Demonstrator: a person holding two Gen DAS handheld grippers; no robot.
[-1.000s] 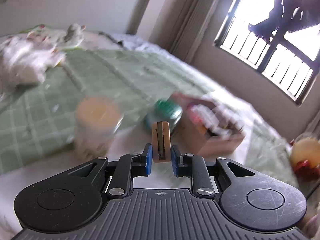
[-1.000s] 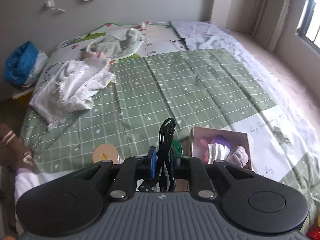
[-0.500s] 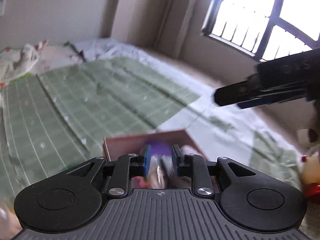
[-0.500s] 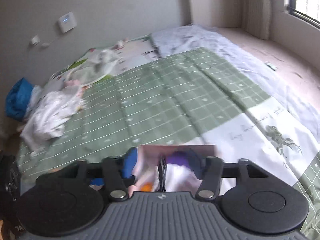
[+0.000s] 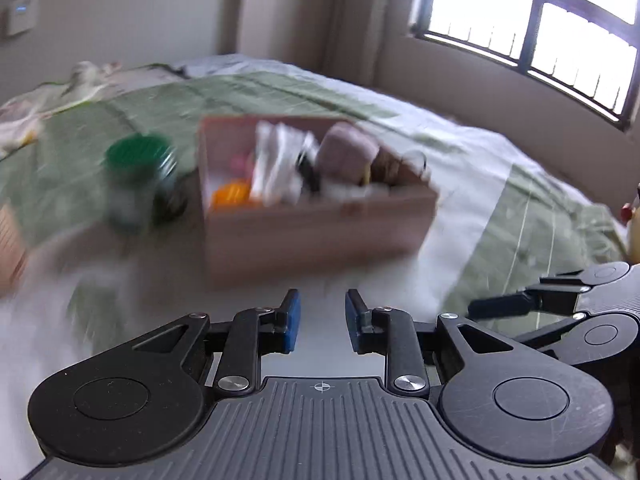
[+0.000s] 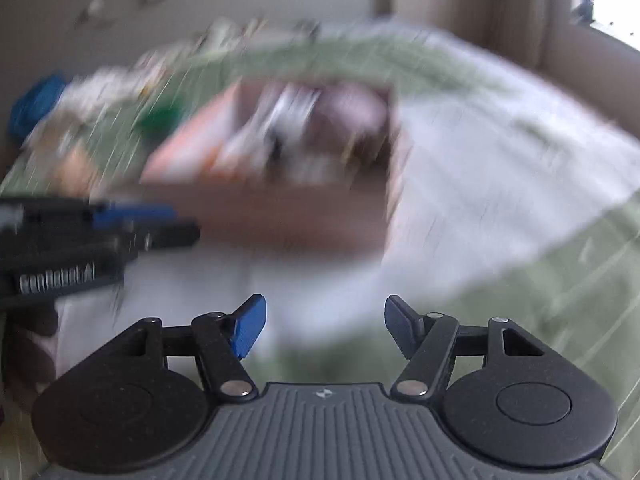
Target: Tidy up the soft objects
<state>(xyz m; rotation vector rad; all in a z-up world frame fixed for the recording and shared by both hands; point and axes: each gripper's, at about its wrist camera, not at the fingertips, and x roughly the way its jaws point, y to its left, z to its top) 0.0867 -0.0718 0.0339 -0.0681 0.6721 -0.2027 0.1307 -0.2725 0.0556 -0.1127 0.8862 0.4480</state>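
Note:
A brown cardboard box [image 5: 316, 232] sits on the bed, filled with soft things: a white cloth [image 5: 276, 168], a mauve plush piece [image 5: 348, 148], something orange [image 5: 230, 194] and a black cable [image 5: 306, 168]. My left gripper [image 5: 322, 320] hovers just in front of the box, jaws opening, nothing between them. My right gripper [image 6: 322, 326] is also before the box [image 6: 280, 208], jaws opening wide and empty. The right wrist view is heavily blurred. Each gripper shows at the edge of the other's view: right gripper [image 5: 560, 308], left gripper [image 6: 100, 228].
A green-lidded jar [image 5: 138, 176] stands left of the box. The bed carries a green checked blanket [image 5: 120, 112] and white sheet [image 5: 460, 184]. Crumpled white cloths [image 5: 24, 120] lie far left. A window [image 5: 540, 20] is at the upper right.
The left gripper let go of the tan clip and the right gripper let go of the black cable. Both dropped lower and now hang open before the box.

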